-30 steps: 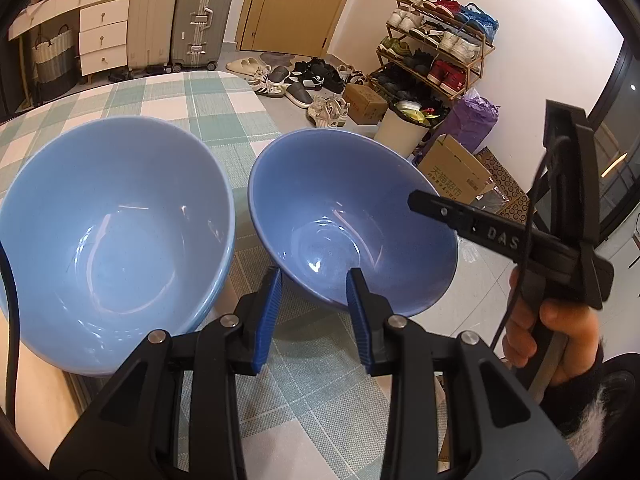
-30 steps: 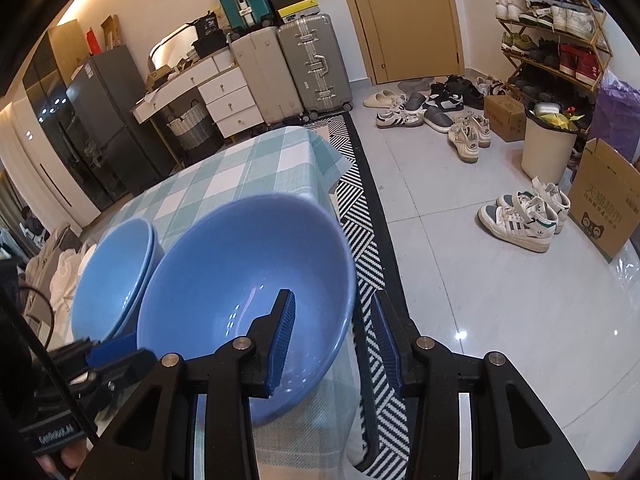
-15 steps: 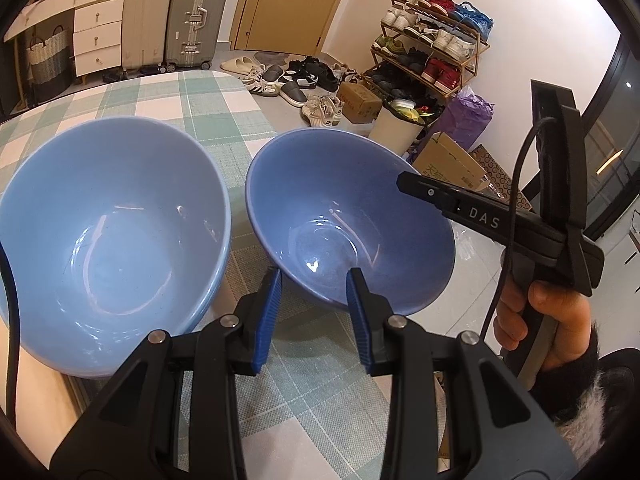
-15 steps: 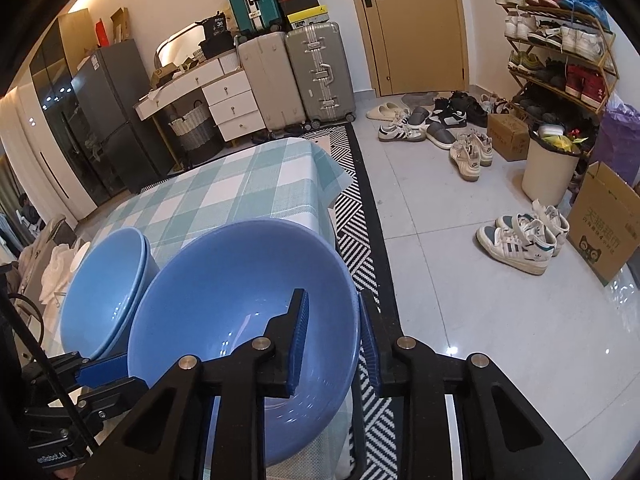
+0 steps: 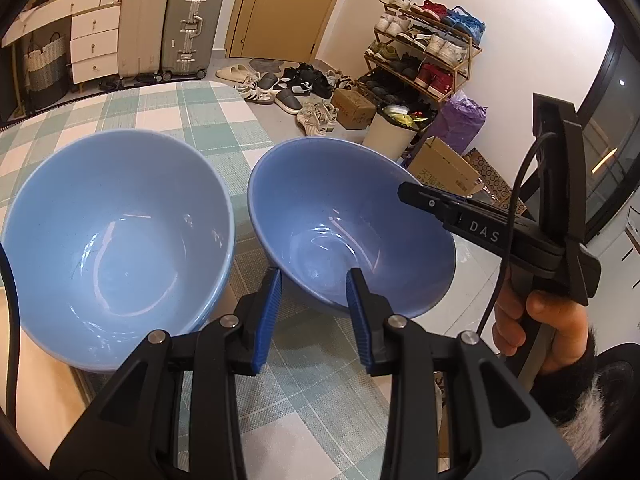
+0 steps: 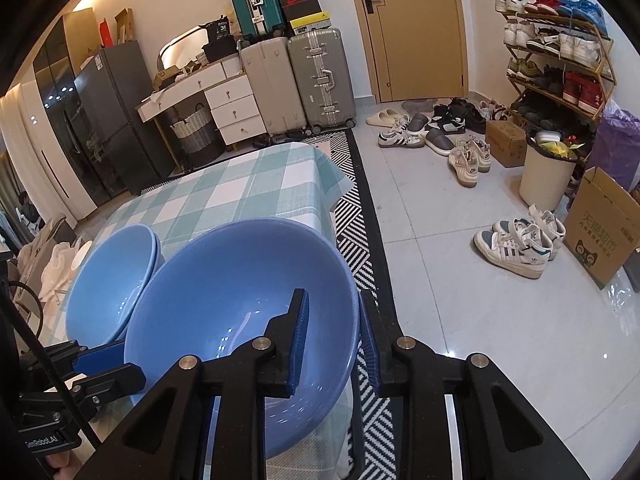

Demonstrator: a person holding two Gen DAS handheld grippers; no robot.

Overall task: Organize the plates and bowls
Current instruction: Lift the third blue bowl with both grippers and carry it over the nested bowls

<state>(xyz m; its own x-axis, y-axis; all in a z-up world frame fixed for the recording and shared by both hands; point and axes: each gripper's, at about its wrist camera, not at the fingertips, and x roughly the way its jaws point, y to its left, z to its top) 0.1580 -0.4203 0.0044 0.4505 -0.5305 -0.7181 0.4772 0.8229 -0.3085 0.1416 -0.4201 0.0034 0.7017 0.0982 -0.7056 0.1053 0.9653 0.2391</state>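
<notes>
Two blue bowls stand side by side on the checked table. The right-hand bowl point(image 5: 340, 216) point(image 6: 224, 288) sits at the table's edge. My right gripper point(image 6: 334, 320) point(image 5: 408, 196) is shut on its rim, one pad inside and one outside. To its left is a stack of two blue bowls point(image 5: 116, 232) point(image 6: 108, 280). My left gripper point(image 5: 314, 280) point(image 6: 104, 364) hangs low by the near wall of the right-hand bowl. Its blue pads point(image 5: 272, 300) stand apart and press on nothing.
The green and white checked cloth point(image 5: 192, 120) ends just right of the held bowl, above a striped rug point(image 6: 360, 220) and tiled floor. A hand point(image 5: 540, 328) holds the right gripper. Shoes, a white bin point(image 6: 548, 176) and a cardboard box point(image 6: 600, 224) lie beyond.
The right gripper's jaws have come together on the rim of the right-hand bowl. The left gripper and both bowls have stayed where they were.
</notes>
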